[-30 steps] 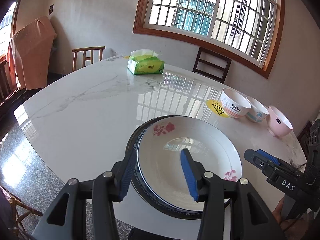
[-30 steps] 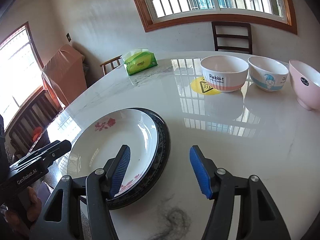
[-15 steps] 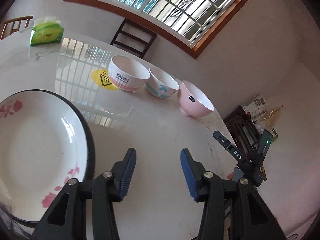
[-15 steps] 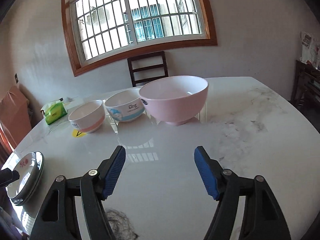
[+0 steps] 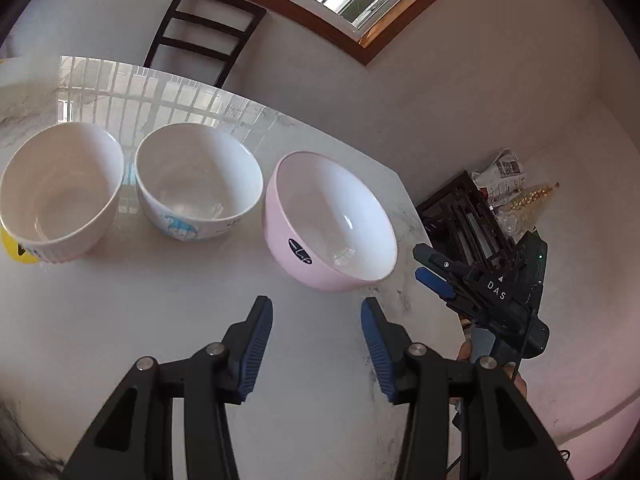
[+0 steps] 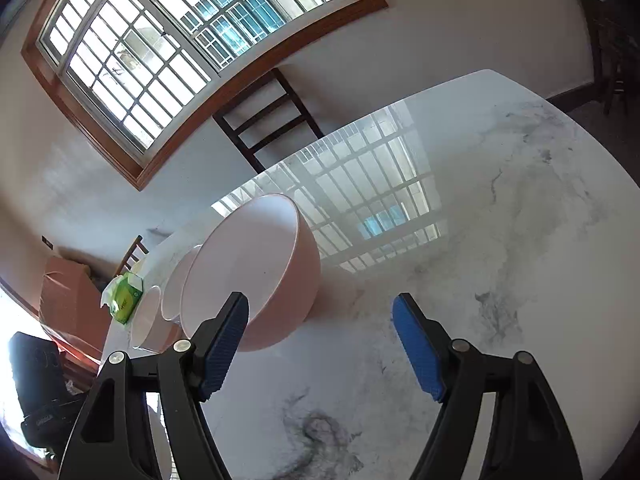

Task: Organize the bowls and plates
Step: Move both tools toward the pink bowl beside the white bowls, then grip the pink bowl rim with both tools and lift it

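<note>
Bowls stand three in a row on the marble table (image 5: 120,320), and that row's long axis runs left to right across my left wrist view, toward the table's far right corner. At the right end is the pink bowl (image 5: 332,220), the largest, upright on its foot with its mouth facing up and its white inside showing; a small dark oval label sits on its near wall. Just beside it, with a narrow gap, is the white bowl with a blue cartoon figure (image 5: 198,182), and next to that the white ribbed bowl (image 5: 60,190), resting partly over a yellow sticker (image 5: 12,250). All three sit mouth up.

My left gripper (image 5: 316,334) hangs above bare marble just short of the pink bowl, jaws spread wide, blue pads holding nothing. My right gripper (image 5: 430,270) shows at the table's right edge, near the pink bowl's rim; from its own camera the right gripper (image 6: 320,344) is also spread wide and empty. In that view the row runs end-on away from me, the pink bowl (image 6: 256,272) nearest, partly behind my left finger, the other two bowls lined up beyond it, and a green tissue pack (image 6: 126,298) farther off. A dark wooden chair (image 5: 204,32) stands behind the table.
</note>
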`<state>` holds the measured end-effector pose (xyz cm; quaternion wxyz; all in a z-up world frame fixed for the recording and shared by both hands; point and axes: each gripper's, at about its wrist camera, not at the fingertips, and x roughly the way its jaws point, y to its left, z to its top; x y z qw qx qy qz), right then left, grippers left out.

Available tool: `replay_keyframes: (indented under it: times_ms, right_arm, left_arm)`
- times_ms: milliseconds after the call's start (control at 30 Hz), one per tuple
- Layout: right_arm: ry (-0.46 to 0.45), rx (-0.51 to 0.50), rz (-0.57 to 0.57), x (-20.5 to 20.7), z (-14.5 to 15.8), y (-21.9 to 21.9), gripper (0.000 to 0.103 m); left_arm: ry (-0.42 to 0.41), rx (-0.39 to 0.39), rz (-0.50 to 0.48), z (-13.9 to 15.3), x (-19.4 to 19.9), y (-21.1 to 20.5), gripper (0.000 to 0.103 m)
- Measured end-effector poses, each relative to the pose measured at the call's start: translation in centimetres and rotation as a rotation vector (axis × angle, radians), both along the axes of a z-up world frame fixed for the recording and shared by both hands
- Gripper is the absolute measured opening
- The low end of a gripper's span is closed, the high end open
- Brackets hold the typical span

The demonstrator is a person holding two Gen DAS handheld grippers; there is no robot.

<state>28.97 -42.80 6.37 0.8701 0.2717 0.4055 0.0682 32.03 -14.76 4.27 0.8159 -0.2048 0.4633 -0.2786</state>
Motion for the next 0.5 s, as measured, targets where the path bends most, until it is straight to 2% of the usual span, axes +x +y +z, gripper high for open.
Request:
replay_keyframes:
  times_ms: [67,167,267,333,400,433,467,500]
  right_arm:
    - [0.03,-0.012,0.008,2.1,-0.1,-0.2,0.07]
    - [0.085,0.029,0.025,4.8,-0.7,-0.8,0.061]
    - [0.12,0.056,0.052,6.5,-1.3,-0.6,0.058]
    - [0.125,0.03,0.063,7.4,-1.2,-0.2,0.058]
    - [0.149,-0.021,0.066,8.2,-1.3,0.4,0.048]
    - [0.163,-0.033,0.071,8.5,-1.6,0.7,0.035]
    - [0.17,-0.02,0.082,8.9,-1.8,0.9,0.024]
    - [0.18,-0.01,0.09,9.2,-2.0,1.1,0.015]
  left_arm:
    - [0.017,-0.004,0.0,-0.3,1.5,-1.3,0.047]
    - [0.042,0.032,0.014,-0.8,3.3,-2.6,0.047]
    - [0.039,0.038,0.031,-1.1,4.6,-3.3,0.047]
    - [0.032,0.058,0.025,-1.1,5.2,-4.2,0.047]
    - [0.034,0.077,0.03,-1.4,5.3,-4.8,0.045]
    - [0.045,0.094,0.036,-1.8,5.6,-5.1,0.044]
    - [0.053,0.107,0.051,-2.1,5.7,-5.3,0.034]
    - [0.056,0.116,0.06,-2.5,5.9,-5.4,0.031]
